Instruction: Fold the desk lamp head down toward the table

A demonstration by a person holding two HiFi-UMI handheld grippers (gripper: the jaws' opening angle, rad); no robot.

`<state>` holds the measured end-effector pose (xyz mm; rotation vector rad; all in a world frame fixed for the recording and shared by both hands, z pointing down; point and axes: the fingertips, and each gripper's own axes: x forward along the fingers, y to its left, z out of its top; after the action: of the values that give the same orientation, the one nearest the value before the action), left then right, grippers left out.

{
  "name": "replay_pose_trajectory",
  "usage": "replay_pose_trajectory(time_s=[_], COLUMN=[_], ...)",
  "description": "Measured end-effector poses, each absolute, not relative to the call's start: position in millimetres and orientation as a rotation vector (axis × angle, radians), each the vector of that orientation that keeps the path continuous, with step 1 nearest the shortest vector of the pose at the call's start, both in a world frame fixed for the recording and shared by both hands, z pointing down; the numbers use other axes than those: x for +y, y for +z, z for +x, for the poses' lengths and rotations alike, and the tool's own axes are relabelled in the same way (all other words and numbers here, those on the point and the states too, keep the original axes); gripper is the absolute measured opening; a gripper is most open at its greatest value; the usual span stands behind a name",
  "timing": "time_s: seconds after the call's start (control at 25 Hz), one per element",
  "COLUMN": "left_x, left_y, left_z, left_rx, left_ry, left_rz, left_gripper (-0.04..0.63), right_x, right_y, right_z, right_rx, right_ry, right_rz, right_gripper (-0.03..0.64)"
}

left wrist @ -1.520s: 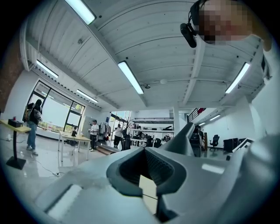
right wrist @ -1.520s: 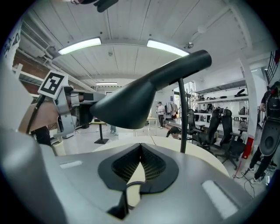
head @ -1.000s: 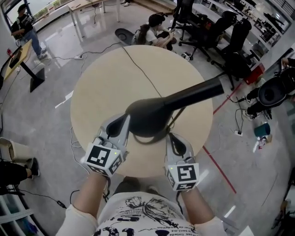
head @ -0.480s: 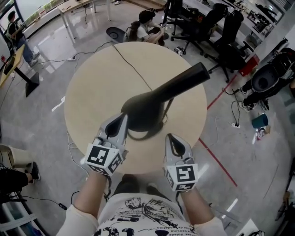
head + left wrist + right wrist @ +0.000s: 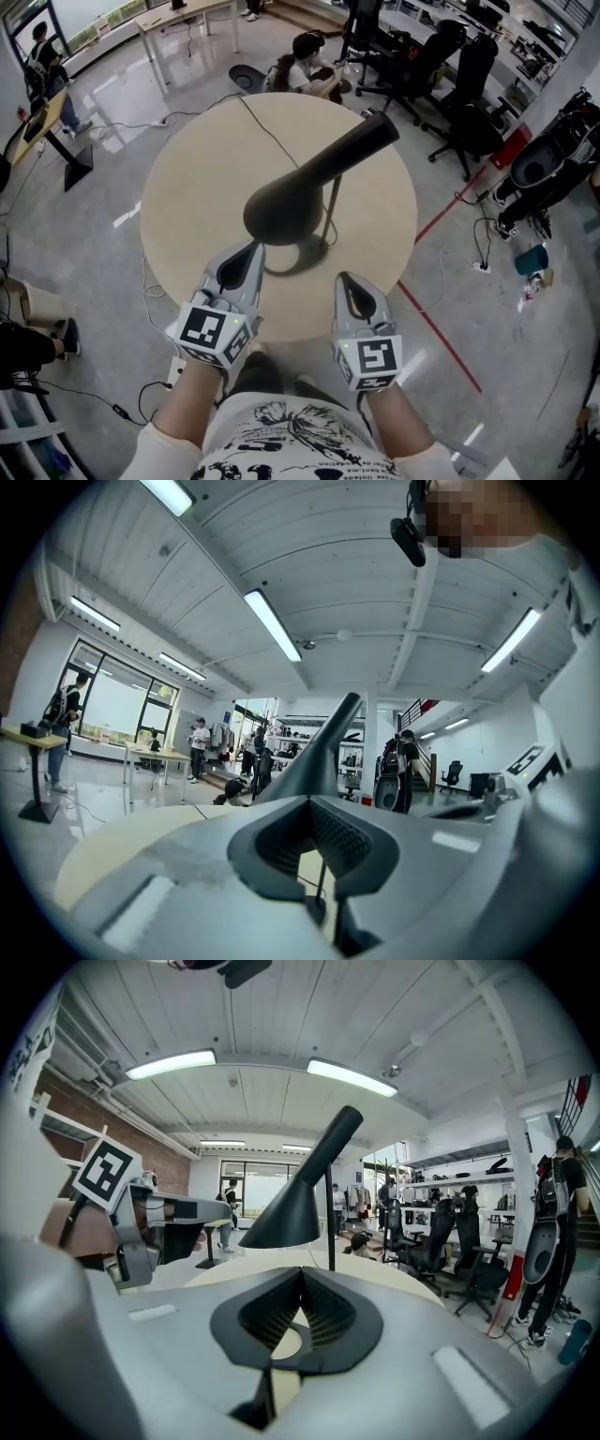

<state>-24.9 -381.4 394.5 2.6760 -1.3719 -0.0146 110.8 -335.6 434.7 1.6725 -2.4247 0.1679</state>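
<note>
The black desk lamp is seen standing on the round table [image 5: 192,178], on the half nearer the person, with its base [image 5: 302,255] not far from the near edge. The lamp head [image 5: 281,208] is carried on a thin upright stem [image 5: 331,206] and is tilted, its wide mouth lowered toward the person and its narrow end raised toward the far side. The left gripper [image 5: 250,249] is held just beside the base, under the wide rim, and its jaws are seen pressed together with nothing between them. The right gripper [image 5: 345,279] is kept a little apart from the lamp on the other side, likewise closed and empty. No contact with the lamp can be confirmed in any view. If the head is to be lowered further, trouble is most likely to be caused by pushing with closed jaws on a smooth sloping cone: the tips could be slid off the shade, and a sideways shove could be passed into the slender stem instead of the hinge. With the base left unheld and so close to the edge, the whole lamp could be tipped or dragged toward the person.
</note>
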Motion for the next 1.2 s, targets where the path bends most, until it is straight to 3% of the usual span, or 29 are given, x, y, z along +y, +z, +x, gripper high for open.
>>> replay_pose_trajectory(time_s=[0.48,1.2], left_x=[-267,-167], left_y=[408,394], left_z=[5,-23], left_rx=[-1.548,-1.576], left_ry=[0.004,-0.085], left_rz=[2.571,2.577], left_gripper=[0.003,0.003], right_x=[-270,-175], right_y=[424,408], right_z=[121,89], right_rx=[-2.624,-2.647], right_ry=[0.111,0.034], right_rz=[1.464,1.433], right_gripper=[0.009,0.009])
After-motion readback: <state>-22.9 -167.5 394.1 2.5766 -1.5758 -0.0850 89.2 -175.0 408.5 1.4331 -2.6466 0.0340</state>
